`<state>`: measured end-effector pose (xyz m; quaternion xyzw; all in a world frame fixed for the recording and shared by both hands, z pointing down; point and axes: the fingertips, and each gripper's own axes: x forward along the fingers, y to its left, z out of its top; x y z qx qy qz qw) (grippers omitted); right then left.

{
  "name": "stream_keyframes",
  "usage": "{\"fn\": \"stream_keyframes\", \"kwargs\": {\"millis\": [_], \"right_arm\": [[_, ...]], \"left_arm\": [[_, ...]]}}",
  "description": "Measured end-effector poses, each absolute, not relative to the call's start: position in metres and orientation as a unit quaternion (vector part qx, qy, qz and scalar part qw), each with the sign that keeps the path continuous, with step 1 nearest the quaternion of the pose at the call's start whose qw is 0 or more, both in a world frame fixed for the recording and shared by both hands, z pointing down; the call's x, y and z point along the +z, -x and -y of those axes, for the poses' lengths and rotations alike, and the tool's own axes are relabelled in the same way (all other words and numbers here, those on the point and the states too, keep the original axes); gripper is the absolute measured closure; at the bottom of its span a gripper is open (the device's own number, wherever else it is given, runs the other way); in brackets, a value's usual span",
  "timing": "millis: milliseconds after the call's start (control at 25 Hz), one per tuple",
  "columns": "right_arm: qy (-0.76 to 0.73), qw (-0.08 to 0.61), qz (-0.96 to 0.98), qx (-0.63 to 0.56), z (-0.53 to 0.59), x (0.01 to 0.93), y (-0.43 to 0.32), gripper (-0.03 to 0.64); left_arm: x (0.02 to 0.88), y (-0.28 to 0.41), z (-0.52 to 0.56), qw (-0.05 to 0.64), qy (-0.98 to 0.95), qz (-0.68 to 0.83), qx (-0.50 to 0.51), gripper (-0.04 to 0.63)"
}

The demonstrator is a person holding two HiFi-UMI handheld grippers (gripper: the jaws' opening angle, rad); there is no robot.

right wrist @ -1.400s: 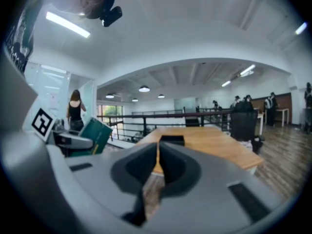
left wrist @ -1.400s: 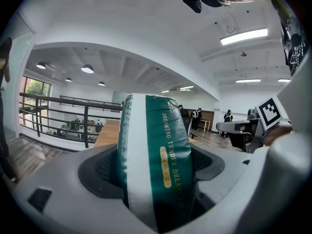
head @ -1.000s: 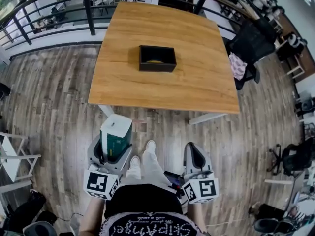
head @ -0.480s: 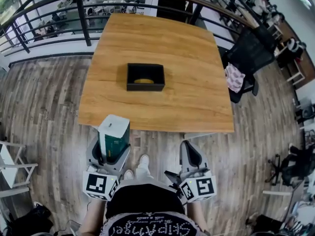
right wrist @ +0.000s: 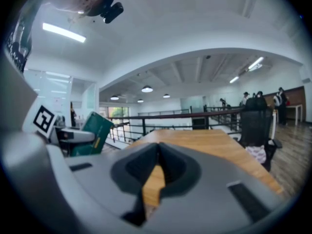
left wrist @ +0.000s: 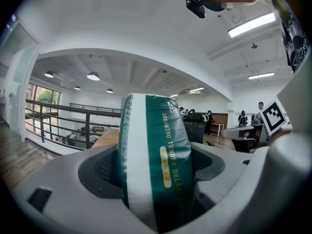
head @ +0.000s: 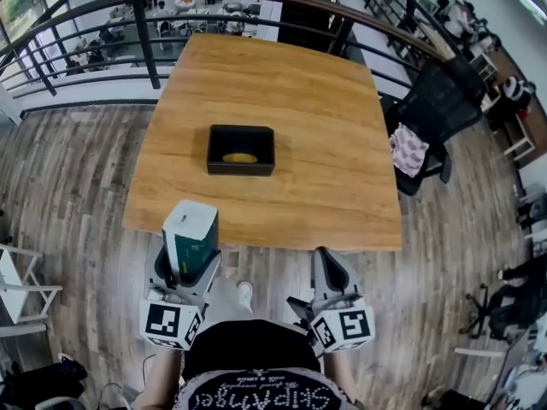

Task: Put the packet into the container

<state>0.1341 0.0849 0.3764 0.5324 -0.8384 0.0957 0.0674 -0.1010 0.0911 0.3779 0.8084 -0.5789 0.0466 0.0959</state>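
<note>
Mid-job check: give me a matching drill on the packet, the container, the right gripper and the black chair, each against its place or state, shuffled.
Things:
1. packet
2. container
3. right gripper
4. black chair

Places or states:
a. standing on the table
b. jaws together, nothing between them
c. clamped in the left gripper
d. beside the table, pink cloth on it

Pairs: 1-c, 2-a, 3-b, 4-d.

support: wooden table (head: 333, 143) | on it: one black open-topped container (head: 240, 168), around the middle, slightly left
</note>
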Motion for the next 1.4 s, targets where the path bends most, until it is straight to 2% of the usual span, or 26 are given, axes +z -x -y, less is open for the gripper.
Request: {"fn": "stream_keyframes", "kwargs": {"millis": [600,1400], "right_arm": [[-0.536,0.066,0.835,0.108,-0.047,0.382,-0.143,0.578],[-0.576,0.059,0.809,0.099,0.088,0.367,-0.088,0.578]], "left_arm": [[0.379,0.096,-0.049,0.099,-0.807,0.581,0.049,0.199],[0.375,0.156,0.106,0.096,-0.833,0.543,0.054,0.199]]}}
